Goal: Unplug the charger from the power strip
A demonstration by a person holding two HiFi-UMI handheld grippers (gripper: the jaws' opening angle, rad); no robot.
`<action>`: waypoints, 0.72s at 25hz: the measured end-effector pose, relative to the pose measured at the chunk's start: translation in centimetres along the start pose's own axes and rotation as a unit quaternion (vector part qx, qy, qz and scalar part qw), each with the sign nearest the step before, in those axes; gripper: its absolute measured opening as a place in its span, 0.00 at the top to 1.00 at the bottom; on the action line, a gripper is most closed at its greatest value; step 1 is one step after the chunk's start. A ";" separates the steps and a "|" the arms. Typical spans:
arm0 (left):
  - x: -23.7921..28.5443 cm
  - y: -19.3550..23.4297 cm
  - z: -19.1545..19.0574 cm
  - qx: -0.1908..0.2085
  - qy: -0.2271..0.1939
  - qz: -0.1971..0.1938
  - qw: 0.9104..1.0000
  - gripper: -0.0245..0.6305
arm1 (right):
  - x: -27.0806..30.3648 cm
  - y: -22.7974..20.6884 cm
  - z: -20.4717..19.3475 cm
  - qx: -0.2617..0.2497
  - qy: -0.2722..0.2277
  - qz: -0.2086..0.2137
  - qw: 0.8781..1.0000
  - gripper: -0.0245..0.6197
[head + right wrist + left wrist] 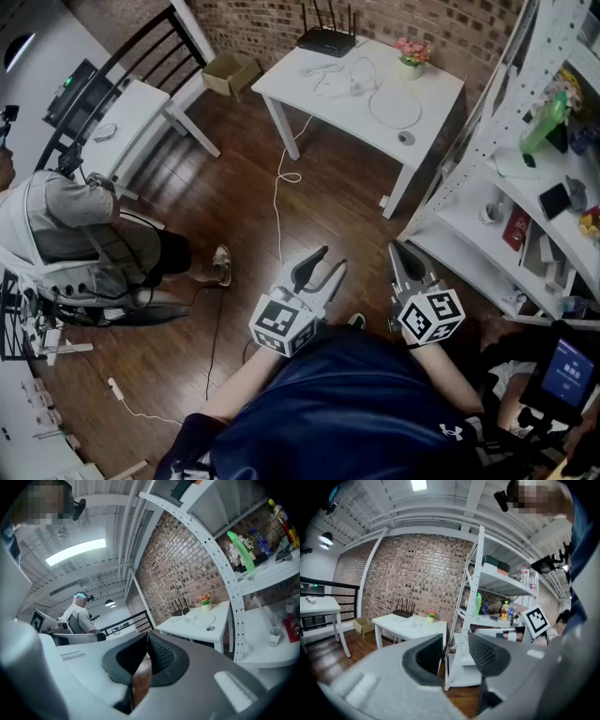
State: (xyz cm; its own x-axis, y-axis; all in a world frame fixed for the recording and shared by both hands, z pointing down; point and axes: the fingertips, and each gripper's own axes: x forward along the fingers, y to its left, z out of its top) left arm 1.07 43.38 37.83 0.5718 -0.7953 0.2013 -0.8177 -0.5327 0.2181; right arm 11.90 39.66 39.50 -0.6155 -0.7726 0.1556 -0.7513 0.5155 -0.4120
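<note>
Far ahead on the white surface (439,101), cables (339,77) lie, well beyond both tongs. The left tongs (333,258) gape empty; the right tongs (395,249) are closed on nothing.

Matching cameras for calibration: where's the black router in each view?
Head view: router top centre, at the white table's back edge.
Left gripper view: router left of centre, toward the table's left end.
Right gripper view: router small, just right of centre.
Shared landmark: pink flower pot on the same table, right of the router in all three.
</note>
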 end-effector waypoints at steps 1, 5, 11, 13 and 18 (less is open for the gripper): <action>0.3 -0.2 0.1 -0.004 0.006 -0.004 1.000 0.70 | 0.1 -0.3 -0.2 0.003 0.001 -0.004 1.000 0.94; 0.7 -0.3 -0.4 -0.025 0.020 -0.013 0.999 0.70 | 1.0 -0.7 -0.9 0.013 0.010 -0.008 1.000 0.94; 0.7 2.6 -0.5 -0.029 0.008 0.007 1.000 0.71 | 3.3 -0.3 -1.0 0.005 0.026 -0.004 1.000 0.94; 1.3 3.8 -0.4 -0.028 0.002 0.004 1.000 0.71 | 4.4 -0.6 -0.7 0.000 0.025 -0.011 1.000 0.94; 3.8 8.6 0.7 -0.042 -0.010 -0.009 0.999 0.71 | 8.8 -1.4 0.3 -0.014 0.028 -0.031 0.999 0.94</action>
State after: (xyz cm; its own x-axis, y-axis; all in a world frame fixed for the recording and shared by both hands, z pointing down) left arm -3.79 35.57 39.78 0.5840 -0.7923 0.1768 -0.7983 -0.5211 0.3019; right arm 7.62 31.99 41.17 -0.5791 -0.7822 0.2300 -0.7943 0.4777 -0.3754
